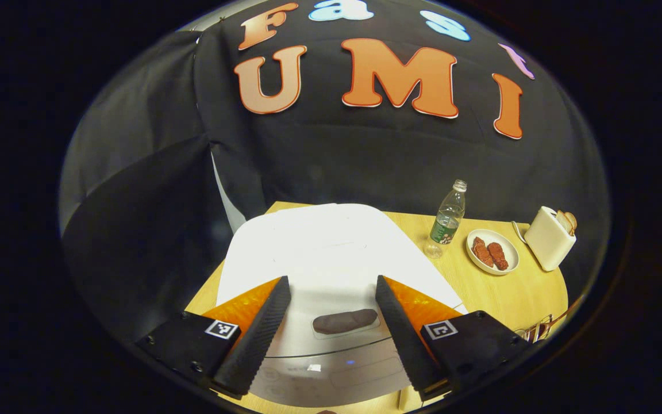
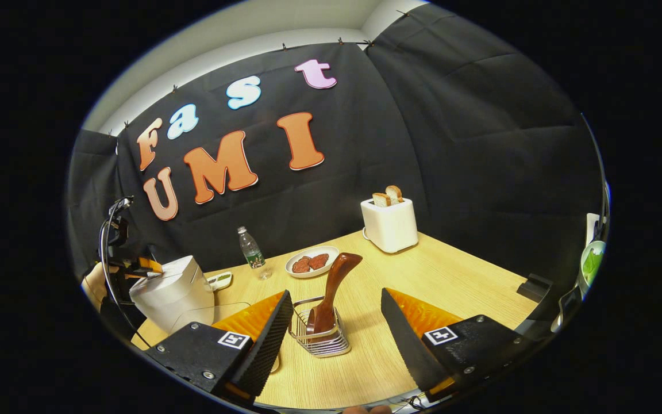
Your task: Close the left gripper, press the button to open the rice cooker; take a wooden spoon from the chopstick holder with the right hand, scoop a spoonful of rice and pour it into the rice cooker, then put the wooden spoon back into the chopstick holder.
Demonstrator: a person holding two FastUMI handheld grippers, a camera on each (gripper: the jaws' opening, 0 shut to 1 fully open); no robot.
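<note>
- While my left claw (image 1: 333, 305) hangs just above the rice cooker (image 1: 331, 259), its 2 fingers stand wide apart and hold nothing.
- Between those fingers I see the cooker's white lid, shut, with the dark oval button (image 1: 345, 321) near the cooker's front edge; neither finger touches the button.
- From the right gripper view I see the left claw (image 2: 147, 265) over the top of the rice cooker (image 2: 171, 290), with a hand (image 2: 96, 283) behind it.
- My right claw (image 2: 335, 319) is also spread wide, clamped on nothing.
- Between its fingers, on the desk (image 2: 451, 276), stands the wire chopstick holder (image 2: 320, 335), well to the right of the rice cooker.
- I see the wooden spoon (image 2: 334, 290) standing in that holder, bowl down, handle leaning up and to the right; neither finger touches it.
- Beyond the rice cooker, toward the wall, stands a plastic water bottle (image 2: 252, 252).
- Right of the bottle lies a white plate (image 2: 311, 262) with 2 reddish-brown pieces of food on it.
- Farther right from the cooker stands a white toaster (image 2: 389, 224) with 2 slices of bread (image 2: 387, 195) sticking up from it.
- Just behind the rice cooker lies a small white tray (image 2: 220, 280); I cannot tell what it holds.
</note>
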